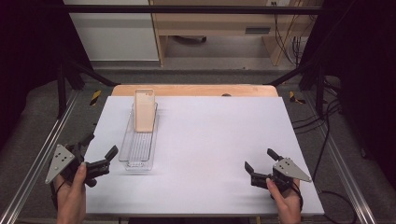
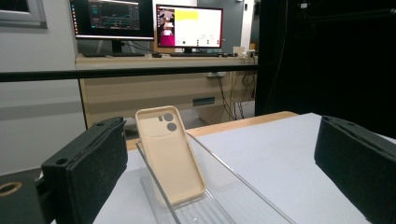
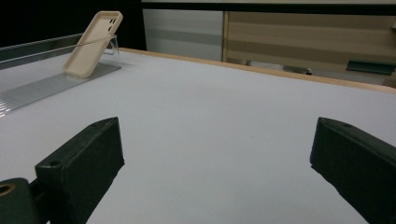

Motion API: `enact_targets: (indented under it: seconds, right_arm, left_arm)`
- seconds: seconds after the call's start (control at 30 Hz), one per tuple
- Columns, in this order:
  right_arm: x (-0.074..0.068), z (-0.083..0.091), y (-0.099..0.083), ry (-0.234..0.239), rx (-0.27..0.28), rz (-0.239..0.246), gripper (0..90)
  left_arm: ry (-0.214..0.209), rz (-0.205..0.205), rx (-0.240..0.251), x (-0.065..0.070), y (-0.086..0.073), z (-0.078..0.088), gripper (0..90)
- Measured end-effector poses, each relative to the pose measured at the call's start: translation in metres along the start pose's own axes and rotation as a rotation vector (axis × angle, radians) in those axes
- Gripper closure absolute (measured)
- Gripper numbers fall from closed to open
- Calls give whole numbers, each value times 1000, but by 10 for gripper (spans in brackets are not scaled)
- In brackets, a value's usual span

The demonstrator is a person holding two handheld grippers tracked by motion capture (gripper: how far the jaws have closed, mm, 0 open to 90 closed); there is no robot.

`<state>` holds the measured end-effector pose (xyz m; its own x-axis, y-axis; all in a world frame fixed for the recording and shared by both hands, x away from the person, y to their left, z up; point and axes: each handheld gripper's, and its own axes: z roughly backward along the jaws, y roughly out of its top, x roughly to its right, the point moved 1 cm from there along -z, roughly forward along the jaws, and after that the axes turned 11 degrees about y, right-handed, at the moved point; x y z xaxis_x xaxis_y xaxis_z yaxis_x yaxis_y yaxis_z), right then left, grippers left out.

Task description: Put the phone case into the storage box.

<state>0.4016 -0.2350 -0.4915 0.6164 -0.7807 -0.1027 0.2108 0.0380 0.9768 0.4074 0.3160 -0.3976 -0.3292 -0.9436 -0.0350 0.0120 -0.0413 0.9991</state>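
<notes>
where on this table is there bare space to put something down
The widest bare patch of the white table runs from the clear tray rightward to the table's right edge, and forward to the right claw. The left side is crowded: the beige phone case leans in that tray, with the left claw close beside its near end.

No readable text, labels, brands or numbers are showing anywhere. Two monitors (image 2: 154, 23) are glowing on the desk behind the table in the left gripper view, displaying charts and a yellow band, but their writing is appearing too small and blurred to make out.
</notes>
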Motion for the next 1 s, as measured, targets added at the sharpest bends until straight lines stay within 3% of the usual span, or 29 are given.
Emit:
enact_targets:
  seconds: [0.63,0.87,1.0]
  right_arm:
    - [1,0,0,-6,16,4,28]
    - [2,0,0,-11,21,10,28]
    - [5,0,0,-19,37,25,28]
  left_arm:
    - [-10,-30,17,-3,-26,0,22]
    - [-35,-48,7,1,-39,-3,21]
    - [-49,-37,3,4,-44,-5,21]
